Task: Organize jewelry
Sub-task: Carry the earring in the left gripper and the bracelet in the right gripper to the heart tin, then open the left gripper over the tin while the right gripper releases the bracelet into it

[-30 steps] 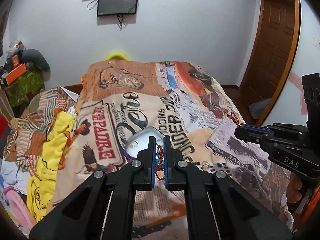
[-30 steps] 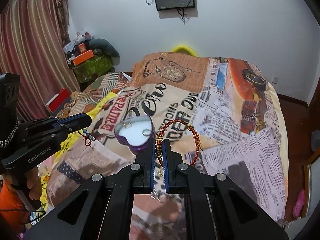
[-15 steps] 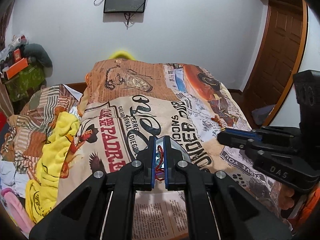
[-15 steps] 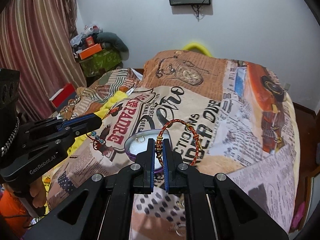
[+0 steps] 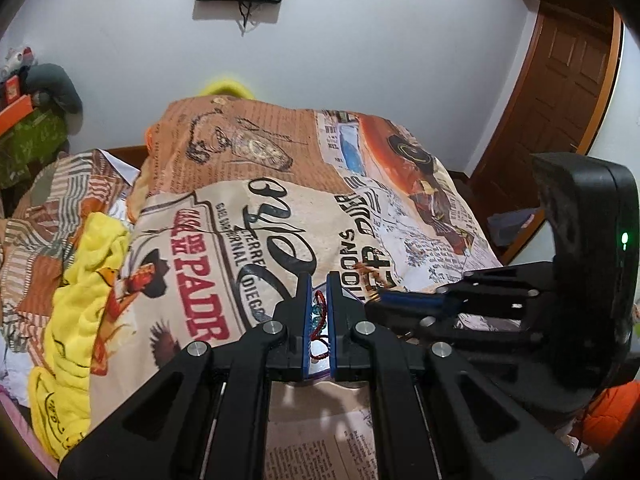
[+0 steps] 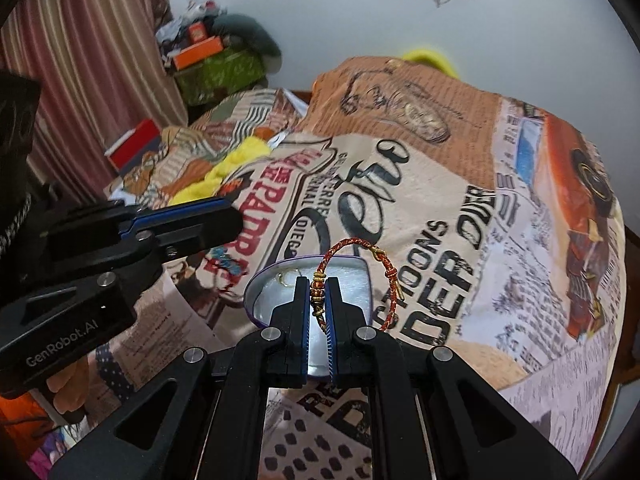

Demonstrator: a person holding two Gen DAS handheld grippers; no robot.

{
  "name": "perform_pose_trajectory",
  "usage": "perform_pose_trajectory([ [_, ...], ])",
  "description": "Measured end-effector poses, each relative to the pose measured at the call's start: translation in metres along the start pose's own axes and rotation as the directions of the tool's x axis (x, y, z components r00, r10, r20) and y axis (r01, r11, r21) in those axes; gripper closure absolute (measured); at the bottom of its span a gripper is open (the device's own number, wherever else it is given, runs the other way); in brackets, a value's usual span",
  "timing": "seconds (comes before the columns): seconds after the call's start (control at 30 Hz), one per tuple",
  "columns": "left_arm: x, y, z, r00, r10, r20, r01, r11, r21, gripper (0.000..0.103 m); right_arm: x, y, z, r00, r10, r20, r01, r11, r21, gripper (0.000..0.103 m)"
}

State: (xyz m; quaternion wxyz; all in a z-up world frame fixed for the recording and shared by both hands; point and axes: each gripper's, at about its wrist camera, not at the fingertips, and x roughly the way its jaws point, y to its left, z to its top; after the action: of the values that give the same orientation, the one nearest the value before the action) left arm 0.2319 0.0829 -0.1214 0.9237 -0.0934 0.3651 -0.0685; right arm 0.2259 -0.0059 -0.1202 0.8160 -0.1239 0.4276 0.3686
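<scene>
Pressed together on a thin red cord bracelet with blue beads (image 5: 319, 316), the jaws of the left gripper (image 5: 319, 312) fill the lower middle of the left wrist view. The cord runs up between the blue pads, and a pale patch behind it is probably the jewelry box, though almost all of it is hidden by the fingers. The right gripper (image 5: 404, 300) reaches in from the right with its tips just beside the left one's, over the printed bedspread (image 5: 224, 200). A bit of gold and red braid shows at its tip.

From the right wrist view, the right gripper (image 6: 319, 300) has its jaws pinching a red and gold braided bracelet (image 6: 352, 245) at its knotted gold section. The loop stands up and arches to the right, above the open purple-rimmed jewelry box (image 6: 264, 280). The box lies on the bedspread directly ahead of the fingertips, with a white lining and a small gold ring (image 6: 285, 276) already inside. The left gripper (image 6: 236, 216) comes in from the left, its tip near the box's left rim, with a hint of blue beads hanging below it.

The step in hand looks like carrying both bracelets to the box. The next move calls for lowering each piece over the white lining before easing the jaws apart, one gripper at a time so that the tips do not collide. The braided loop overhangs the right rim, so it would need shifting leftward first.
</scene>
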Motion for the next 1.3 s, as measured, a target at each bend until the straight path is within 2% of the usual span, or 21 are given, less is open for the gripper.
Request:
perform_pose_trajectory([
  [0.23,0.025,0.001,-0.005,0.998,-0.013,-0.067,0.014,1.0,0.014,0.098,0.02,0.007,-0.003,0.998,-0.001,-0.064,-0.003,0.998,-0.069,0.097],
  [0.43,0.044,0.011,-0.011,0.991,-0.032,-0.132,0.032,0.999,-0.008,0.098,0.03,0.004,-0.004,0.995,0.008,-0.096,-0.014,0.998,-0.067,0.097],
  [0.6,0.052,0.02,-0.014,0.985,-0.023,-0.17,0.02,1.0,-0.021,0.098,0.038,0.004,-0.003,0.993,-0.008,-0.118,-0.002,0.997,-0.076,0.096],
  [0.97,0.045,0.028,-0.019,0.983,0.021,-0.182,-0.022,1.0,-0.002,0.097,0.05,0.004,-0.003,0.988,-0.005,-0.157,-0.005,0.998,-0.067,0.097],
  [1.07,0.039,0.031,-0.019,0.984,0.035,-0.173,-0.037,0.999,-0.01,0.095,0.05,0.005,-0.003,0.988,-0.002,-0.156,-0.009,0.998,-0.064,0.097],
  [1.2,0.032,0.037,-0.018,0.985,0.061,-0.161,-0.067,0.997,-0.031,0.084,0.048,0.005,-0.001,0.986,0.018,-0.164,-0.025,0.999,-0.043,0.097],
  [1.3,0.028,0.041,-0.018,0.985,0.071,-0.158,-0.079,0.996,-0.045,0.083,0.046,0.006,0.0,0.986,0.009,-0.168,-0.017,0.999,-0.044,0.096],
])
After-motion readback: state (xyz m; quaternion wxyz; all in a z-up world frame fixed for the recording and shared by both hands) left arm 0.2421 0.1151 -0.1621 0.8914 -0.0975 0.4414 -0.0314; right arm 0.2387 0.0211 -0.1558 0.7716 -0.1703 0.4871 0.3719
